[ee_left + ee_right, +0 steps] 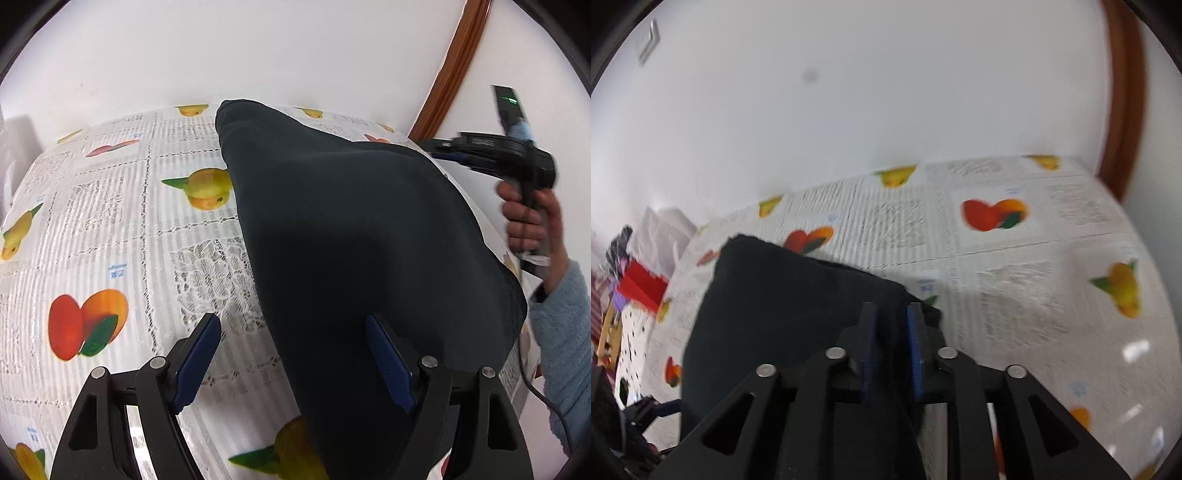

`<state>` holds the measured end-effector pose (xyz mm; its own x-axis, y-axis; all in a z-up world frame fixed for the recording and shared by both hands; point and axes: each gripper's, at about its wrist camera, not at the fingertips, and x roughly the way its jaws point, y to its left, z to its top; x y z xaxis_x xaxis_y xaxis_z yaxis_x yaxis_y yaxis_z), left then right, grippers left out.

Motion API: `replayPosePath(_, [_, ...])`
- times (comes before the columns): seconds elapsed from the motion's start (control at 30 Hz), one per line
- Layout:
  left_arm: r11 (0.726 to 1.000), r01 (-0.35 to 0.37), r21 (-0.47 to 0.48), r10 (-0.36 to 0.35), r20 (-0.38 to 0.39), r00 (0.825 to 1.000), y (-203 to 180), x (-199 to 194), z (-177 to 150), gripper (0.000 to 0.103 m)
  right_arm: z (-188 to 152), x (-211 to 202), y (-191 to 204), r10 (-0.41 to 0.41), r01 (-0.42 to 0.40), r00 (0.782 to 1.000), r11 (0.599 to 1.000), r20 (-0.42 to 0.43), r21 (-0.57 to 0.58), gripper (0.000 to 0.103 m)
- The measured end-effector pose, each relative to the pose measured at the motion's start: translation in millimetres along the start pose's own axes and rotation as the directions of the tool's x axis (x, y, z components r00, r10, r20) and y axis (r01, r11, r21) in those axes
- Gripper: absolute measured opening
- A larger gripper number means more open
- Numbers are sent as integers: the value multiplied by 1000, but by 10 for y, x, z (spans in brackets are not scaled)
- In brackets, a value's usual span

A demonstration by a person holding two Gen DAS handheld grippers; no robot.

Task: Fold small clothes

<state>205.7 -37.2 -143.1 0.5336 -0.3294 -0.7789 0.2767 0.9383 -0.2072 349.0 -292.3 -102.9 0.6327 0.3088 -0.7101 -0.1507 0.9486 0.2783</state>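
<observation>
**Materials and Surface Finish**

The dark navy cloth garment in front of me is matt and soft, with a fine, slightly fuzzy knit surface. The glossy fruit-printed plastic tablecloth under it is smooth, carries a lace-pattern print, and throws bright glare patches in my right wrist view. My left gripper has matt black plastic arms, ribbed blue pads and shiny metal pivot pins; my right gripper is built the same. My pale blue fleece sleeve looks fluffy. The brown wooden trim appears smooth and varnished.
</observation>
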Motion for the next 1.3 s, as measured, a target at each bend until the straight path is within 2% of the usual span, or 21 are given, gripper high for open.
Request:
replayPosePath(0.07, [1000, -10, 6, 10, 8, 1000, -25, -51, -44, 78, -118, -149, -51, 11, -11, 1000, 1000, -7, -7, 36])
replayPosePath(0.2, [1000, -18, -5, 18, 19, 1000, 24, -153, -99, 77, -473, -330, -73, 47, -48, 998, 999, -37, -16, 40])
replayPosePath(0.3, [1000, -25, -13, 25, 18, 1000, 9, -210, -149, 76, -687, -199, -51, 60, -61, 993, 998, -97, -3, 39])
replayPosePath(0.33, [999, -32, -10, 32, 18, 999, 1, -218, -165, 76, -732, -155, -42, 69, -69, 993, 998, -100, 1, 27])
replayPosePath(0.37, [999, -46, -7, 46, 13, 999, -1, -220, -188, 77, -759, -125, -26, 90, -91, 990, 996, -106, -7, 7])
replayPosePath(0.4, [998, -61, -8, 61, 3, 998, 5, -208, -196, 79, -765, -159, -1, 86, -89, 993, 996, -85, -33, 6])
replayPosePath(0.47, [997, -77, -18, 76, -11, 997, 16, -203, -215, 79, -775, -425, 15, 113, -109, 993, 989, 41, -96, 5])
replayPosePath(0.53, [996, -82, -20, 81, -13, 997, 12, -213, -230, 79, -798, -560, -79, 134, -127, 985, 990, 110, -68, 4])
replayPosePath(0.6, [996, -86, -17, 85, -11, 996, -3, -231, -239, 79, -819, -401, -146, 88, -88, 995, 996, 36, -14, 4])
replayPosePath(0.67, [995, -98, -15, 98, -3, 995, -14, -248, -239, 78, -866, -292, -173, -43, 43, 999, 999, -6, 0, 3])
replayPosePath(0.7, [995, -97, -20, 97, 4, 995, -8, -265, -239, 78, -889, -314, -197, -79, 79, 997, 997, -13, 9, 4])
replayPosePath(0.73, [995, -91, -29, 91, 10, 996, 0, -293, -255, 78, -933, -394, -241, -69, 69, 998, 997, -12, 36, 8])
replayPosePath(0.8, [996, -68, -53, 69, 15, 998, 31, -290, -249, 76, -1017, -540, -281, -27, 26, 1000, 997, 11, 73, 8])
replayPosePath(0.83, [996, -60, -62, 61, 15, 998, 42, -273, -239, 76, -1077, -622, -274, -19, 18, 1000, 997, 14, 76, 11])
replayPosePath(0.9, [996, -43, -78, 44, 14, 999, 45, -223, -209, 74, -1200, -751, -207, -18, 18, 1000, 998, 15, 54, 24])
replayPosePath(0.97, [996, -27, -89, 28, 17, 999, 28, -191, -182, 70, -1345, -871, -118, -18, 17, 1000, 1000, 25, 17, 41])
replayPosePath(1.03, [996, -20, -90, 22, 20, 1000, 10, -172, -164, 67, -1480, -954, -66, -13, 13, 999, 1000, 34, -3, 46])
replayPosePath(1.17, [995, -10, -97, 12, 19, 1000, -30, -108, -126, 59, -1702, -892, -44, -51, 51, 999, 999, 10, -6, 47])
replayPosePath(1.3, [995, -2, -96, 4, 18, 1000, -81, -51, -91, 47, -1779, -874, -98, -42, 40, 999, 998, 29, 54, 46])
